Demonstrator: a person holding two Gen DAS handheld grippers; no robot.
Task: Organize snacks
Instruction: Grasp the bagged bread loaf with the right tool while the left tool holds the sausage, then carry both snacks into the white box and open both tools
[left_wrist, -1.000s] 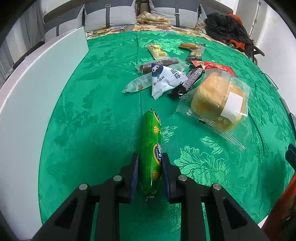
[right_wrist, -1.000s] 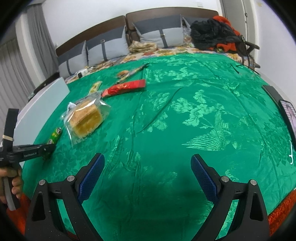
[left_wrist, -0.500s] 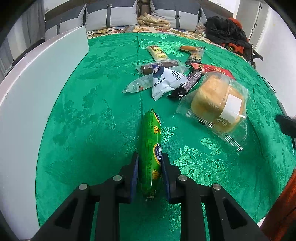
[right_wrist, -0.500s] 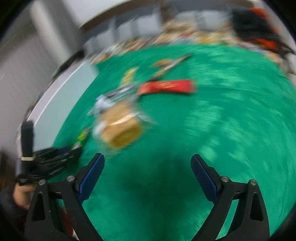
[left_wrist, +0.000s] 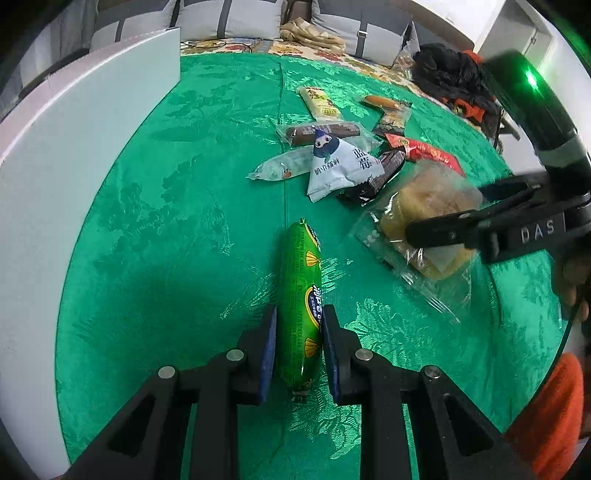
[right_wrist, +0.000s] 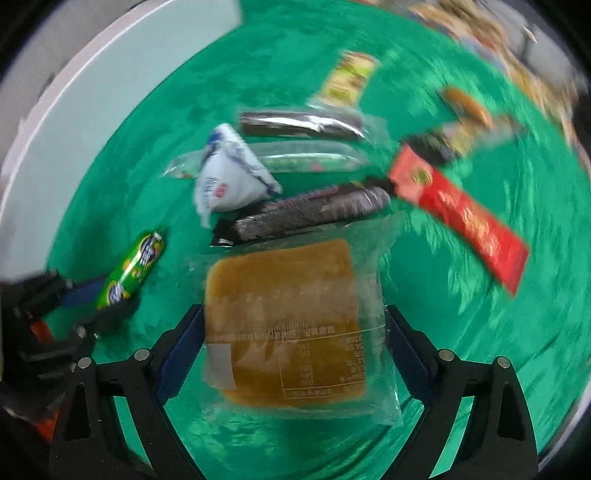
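The left gripper (left_wrist: 298, 345) clamps one green sausage (left_wrist: 300, 295). The right gripper (right_wrist: 293, 345), jaws just narrowing (not yet pressing), straddles one bagged bread (right_wrist: 288, 317) on the green cloth (left_wrist: 177, 221).

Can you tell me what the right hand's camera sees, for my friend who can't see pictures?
The right gripper, jaws just closing, straddles a bagged bread loaf on a green cloth. Beyond lie a red packet, a dark bar and a white pouch. At left, the left gripper holds a green sausage.
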